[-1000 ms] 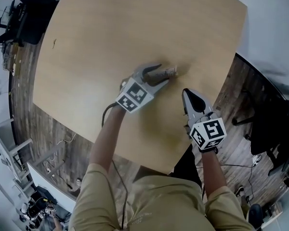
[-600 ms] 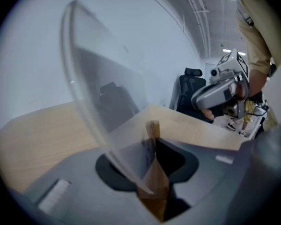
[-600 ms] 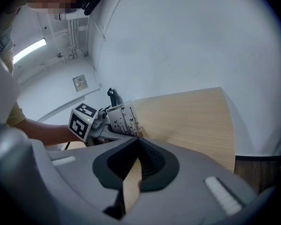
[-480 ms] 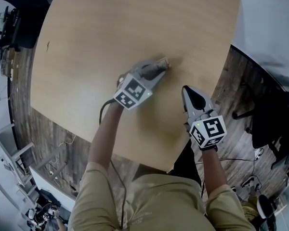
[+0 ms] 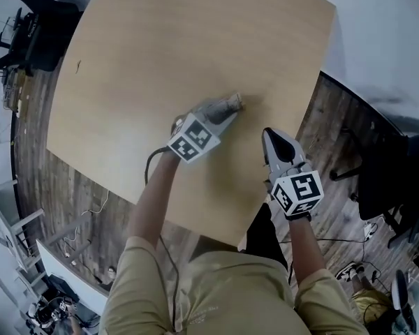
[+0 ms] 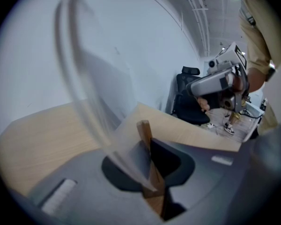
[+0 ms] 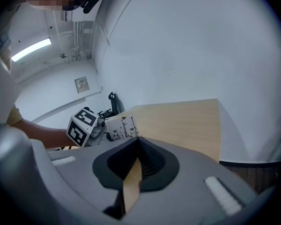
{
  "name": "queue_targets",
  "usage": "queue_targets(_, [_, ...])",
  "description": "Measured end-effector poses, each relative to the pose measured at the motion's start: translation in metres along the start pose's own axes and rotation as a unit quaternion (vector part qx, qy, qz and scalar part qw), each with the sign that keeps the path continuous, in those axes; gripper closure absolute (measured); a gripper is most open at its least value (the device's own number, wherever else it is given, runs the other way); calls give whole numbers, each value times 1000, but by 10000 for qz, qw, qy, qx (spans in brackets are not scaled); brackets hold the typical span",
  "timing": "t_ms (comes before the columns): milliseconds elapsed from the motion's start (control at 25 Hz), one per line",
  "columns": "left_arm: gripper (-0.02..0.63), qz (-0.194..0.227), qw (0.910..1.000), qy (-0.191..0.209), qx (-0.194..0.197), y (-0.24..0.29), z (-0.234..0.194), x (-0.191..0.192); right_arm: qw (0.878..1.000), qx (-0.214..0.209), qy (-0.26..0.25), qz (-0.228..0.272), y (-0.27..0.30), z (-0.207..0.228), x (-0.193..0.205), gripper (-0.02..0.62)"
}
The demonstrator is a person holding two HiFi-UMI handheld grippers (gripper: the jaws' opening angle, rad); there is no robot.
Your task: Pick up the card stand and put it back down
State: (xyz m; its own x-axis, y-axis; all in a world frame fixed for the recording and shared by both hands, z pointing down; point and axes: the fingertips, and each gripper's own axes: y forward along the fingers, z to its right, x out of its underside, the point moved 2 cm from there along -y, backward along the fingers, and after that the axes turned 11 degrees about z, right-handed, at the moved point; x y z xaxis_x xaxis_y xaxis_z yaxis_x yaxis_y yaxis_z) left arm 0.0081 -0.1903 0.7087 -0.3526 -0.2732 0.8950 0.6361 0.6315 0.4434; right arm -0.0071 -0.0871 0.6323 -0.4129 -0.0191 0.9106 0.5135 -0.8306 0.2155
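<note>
Wooden card stand [image 6: 144, 131] is pinched between the closing jaws of the left tongs [image 5: 227, 109]. Beside them, the right tongs [image 7: 133, 165] hold nothing, jaws together.

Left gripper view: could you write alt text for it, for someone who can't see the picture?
The left gripper's jaws are closing on the thin wooden base of a card stand, whose clear curved panel sweeps up across the picture. Behind it are a tan table and, at the right, the person's right gripper.
</note>
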Motion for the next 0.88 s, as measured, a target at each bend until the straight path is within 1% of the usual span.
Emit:
queue_targets(160, [555, 31, 9999, 3, -146, -16, 20, -25, 9998, -107, -110, 141, -17, -13, -22, 591])
queue_targets(240, [555, 79, 9996, -12, -287, -28, 29, -43, 9995, -174, -174, 207, -26, -23, -35, 591])
queue_targets(320, [555, 129, 9985, -71, -531, -41, 38, -62, 9991, -229, -223, 280, -37, -33, -48, 591])
queue_targets(400, [555, 185, 9959, -143, -870, -54, 48, -78, 9986, -276, -266, 364, -47, -43, -61, 591])
queue_targets(520, [556, 393, 9887, -316, -1412, -71, 68, -104, 9975, -357, -341, 501, -67, -57, -79, 591])
queue_targets(600, [557, 610, 9825, -484, -1690, -83, 84, -120, 9967, -405, -377, 592, -82, -68, -89, 591])
queue_targets(760, [558, 1030, 9684, -824, -2117, -107, 114, -143, 9953, -453, -319, 799, -110, -90, -106, 591])
queue_targets(880, [558, 1222, 9572, -952, -2446, -125, 140, -158, 9938, -536, -307, 928, -130, -107, -114, 591])
